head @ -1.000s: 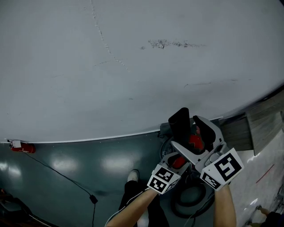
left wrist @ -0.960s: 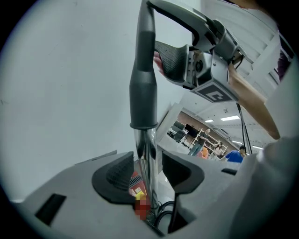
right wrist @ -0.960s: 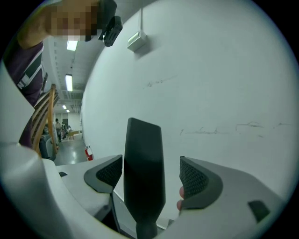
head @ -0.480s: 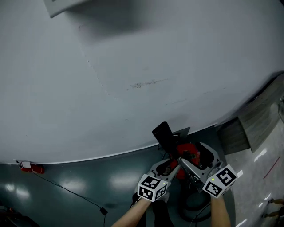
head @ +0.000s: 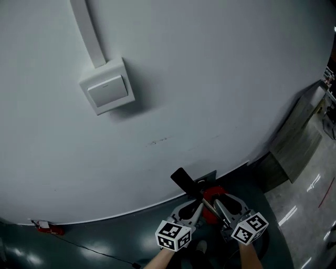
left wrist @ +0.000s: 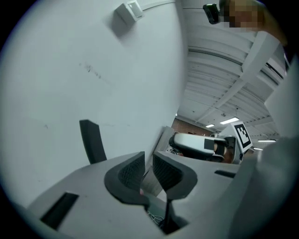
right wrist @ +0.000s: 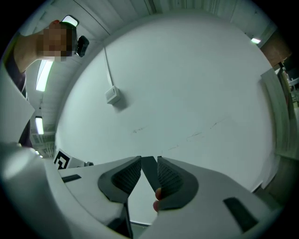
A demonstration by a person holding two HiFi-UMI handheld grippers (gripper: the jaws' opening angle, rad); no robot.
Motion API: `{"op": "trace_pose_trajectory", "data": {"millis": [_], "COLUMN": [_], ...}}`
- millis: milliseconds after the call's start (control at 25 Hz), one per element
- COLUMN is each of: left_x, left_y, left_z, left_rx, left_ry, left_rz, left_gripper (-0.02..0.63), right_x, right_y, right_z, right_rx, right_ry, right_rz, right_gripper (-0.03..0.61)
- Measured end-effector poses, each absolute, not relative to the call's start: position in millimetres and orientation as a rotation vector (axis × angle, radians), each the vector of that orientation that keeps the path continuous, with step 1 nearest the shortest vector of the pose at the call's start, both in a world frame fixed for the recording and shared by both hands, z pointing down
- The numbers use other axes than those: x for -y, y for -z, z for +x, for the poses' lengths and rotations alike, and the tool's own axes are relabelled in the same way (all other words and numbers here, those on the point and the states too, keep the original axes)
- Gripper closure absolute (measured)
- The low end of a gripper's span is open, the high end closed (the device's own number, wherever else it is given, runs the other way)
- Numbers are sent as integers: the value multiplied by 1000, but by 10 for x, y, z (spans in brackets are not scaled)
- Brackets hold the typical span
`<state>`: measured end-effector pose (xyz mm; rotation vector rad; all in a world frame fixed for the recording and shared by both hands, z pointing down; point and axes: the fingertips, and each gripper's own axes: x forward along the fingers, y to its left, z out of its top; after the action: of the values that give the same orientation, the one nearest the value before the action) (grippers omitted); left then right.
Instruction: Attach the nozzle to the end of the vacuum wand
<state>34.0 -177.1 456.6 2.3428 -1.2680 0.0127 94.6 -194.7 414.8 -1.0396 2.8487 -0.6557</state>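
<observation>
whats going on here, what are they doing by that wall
A person holds two hand-held grippers close to a white wall. The right hand-held gripper has just closed its jaws on what looks like the black flat nozzle, next to a red vacuum part. The left hand-held gripper has also been closing, down to a narrow gap; what it pinches, if anything, I cannot tell.

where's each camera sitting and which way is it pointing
Head view: on the person's head, facing forward and down at the wall; shows both forearms, left claw, right claw.
Left gripper view: rides the left claw, facing the wall; jaws just closed in, narrowly apart, nothing clearly between.
Right gripper view: rides the right claw, facing the wall; jaws just closed onto a dark slab.
Shared: all three see the switch box; left gripper view also catches the right claw.
</observation>
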Motion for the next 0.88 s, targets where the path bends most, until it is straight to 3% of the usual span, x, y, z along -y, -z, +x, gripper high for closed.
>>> {"op": "trace_pose_trajectory", "data": {"millis": [400, 880], "left_x": [1690, 1684], "left_y": [-3642, -3298], "left_z": [400, 385], "left_rx": [1262, 1268], "left_ry": [23, 55], "left_rz": [2490, 2570], "left_gripper": [607, 609], "right_x": [1769, 1721], "right_y": [-3485, -3271], "right_z": [1093, 1087], "right_rx": [-2677, -2642], "right_ry": [579, 492], "right_rz": [-1110, -1154], "right_gripper": [515, 552]}}
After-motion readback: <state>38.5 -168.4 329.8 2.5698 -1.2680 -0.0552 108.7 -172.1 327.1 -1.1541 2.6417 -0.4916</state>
